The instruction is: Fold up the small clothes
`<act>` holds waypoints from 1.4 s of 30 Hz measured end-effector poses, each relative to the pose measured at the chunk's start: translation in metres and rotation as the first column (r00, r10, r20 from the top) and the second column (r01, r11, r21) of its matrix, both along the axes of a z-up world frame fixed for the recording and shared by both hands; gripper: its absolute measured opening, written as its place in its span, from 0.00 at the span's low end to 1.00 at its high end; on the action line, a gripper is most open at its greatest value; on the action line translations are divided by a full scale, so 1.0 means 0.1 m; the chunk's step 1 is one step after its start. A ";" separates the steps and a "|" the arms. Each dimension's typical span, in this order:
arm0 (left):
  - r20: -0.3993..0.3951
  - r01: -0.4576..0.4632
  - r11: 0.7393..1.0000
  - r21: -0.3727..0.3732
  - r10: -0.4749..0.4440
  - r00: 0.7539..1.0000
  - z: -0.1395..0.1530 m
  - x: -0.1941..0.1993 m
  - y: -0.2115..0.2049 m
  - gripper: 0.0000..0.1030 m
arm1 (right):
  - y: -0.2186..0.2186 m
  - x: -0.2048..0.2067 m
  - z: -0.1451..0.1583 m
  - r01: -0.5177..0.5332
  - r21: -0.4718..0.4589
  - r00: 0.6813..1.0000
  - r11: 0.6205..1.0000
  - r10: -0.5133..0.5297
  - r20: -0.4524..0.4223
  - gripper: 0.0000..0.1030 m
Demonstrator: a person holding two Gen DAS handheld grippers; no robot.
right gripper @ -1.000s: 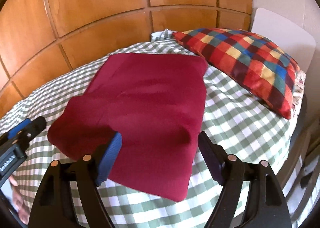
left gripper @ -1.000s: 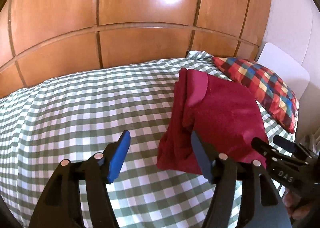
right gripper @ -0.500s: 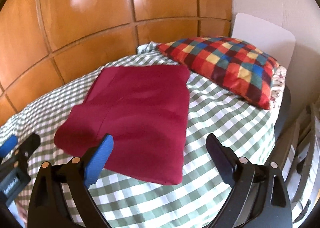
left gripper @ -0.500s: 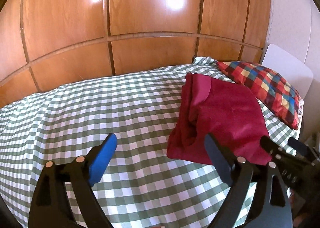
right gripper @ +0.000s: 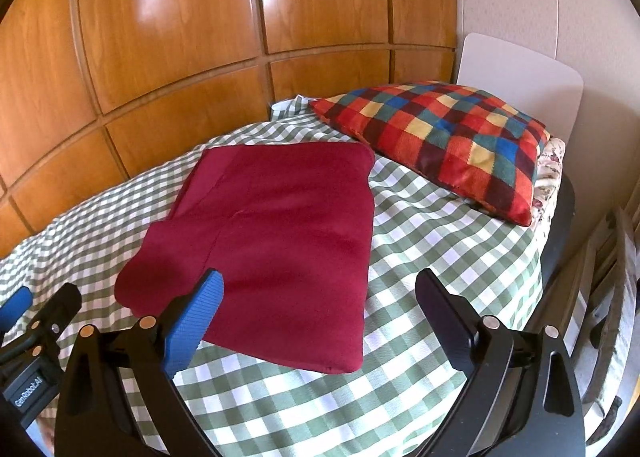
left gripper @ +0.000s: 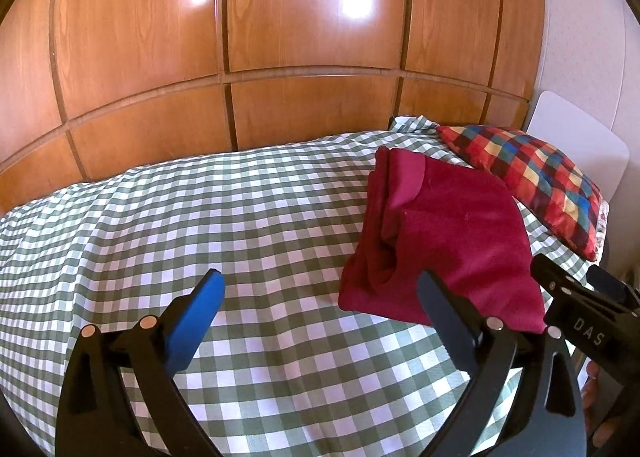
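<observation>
- The folded dark red garment (right gripper: 272,225) is laid flat on the bed (left gripper: 200,225), which is covered with a green-and-white checked sheet.
- The garment's stacked folded layers are seen along its left edge (left gripper: 380,217) in the left wrist view.
- A multicoloured checked pillow (right gripper: 444,137) is placed just beyond the garment, near a white headboard (right gripper: 520,85).
- The left gripper (left gripper: 320,297) is held above the sheet beside the garment; its fingers (left gripper: 200,309) are spread apart and nothing is gripped.
- The right gripper (right gripper: 318,297) is held over the garment's near edge; its fingers (right gripper: 196,317) are likewise spread apart, with nothing between them.
- Wooden panelling (left gripper: 280,17) is seen behind the bed.
</observation>
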State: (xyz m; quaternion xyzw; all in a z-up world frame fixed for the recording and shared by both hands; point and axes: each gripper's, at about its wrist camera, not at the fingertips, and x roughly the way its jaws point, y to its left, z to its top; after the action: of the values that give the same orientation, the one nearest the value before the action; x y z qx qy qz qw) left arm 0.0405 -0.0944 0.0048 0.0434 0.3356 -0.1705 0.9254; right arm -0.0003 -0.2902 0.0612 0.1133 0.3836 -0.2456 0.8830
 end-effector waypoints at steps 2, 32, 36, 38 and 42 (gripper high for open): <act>0.002 -0.002 1.000 0.001 0.002 1.000 0.00 0.00 0.00 0.95 | 0.00 0.01 0.00 -0.001 0.002 1.000 1.000 0.001 -0.001 0.93; 0.003 0.016 1.000 0.010 -0.016 1.000 0.03 -0.01 -0.09 0.96 | 0.00 -0.03 -0.01 0.011 0.012 1.000 1.000 -0.012 0.003 0.93; 0.004 0.018 1.000 0.009 -0.018 1.000 0.03 -0.03 -0.08 0.96 | 0.01 -0.02 0.00 0.011 0.010 1.000 1.000 -0.011 0.006 0.93; 0.008 0.020 1.000 0.014 -0.020 1.000 0.03 -0.03 -0.08 0.96 | 0.02 -0.02 0.00 0.014 0.010 1.000 1.000 -0.014 0.007 0.93; 0.011 0.021 1.000 0.017 -0.022 1.000 0.04 -0.04 -0.08 0.97 | 0.03 -0.02 0.00 0.015 0.011 1.000 1.000 -0.015 0.007 0.93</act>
State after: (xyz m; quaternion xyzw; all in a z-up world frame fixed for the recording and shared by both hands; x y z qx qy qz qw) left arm 0.0368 -0.1029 0.0085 0.0558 0.3313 -0.1773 0.9250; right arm -0.0023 -0.2874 0.0608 0.1219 0.3809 -0.2496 0.8819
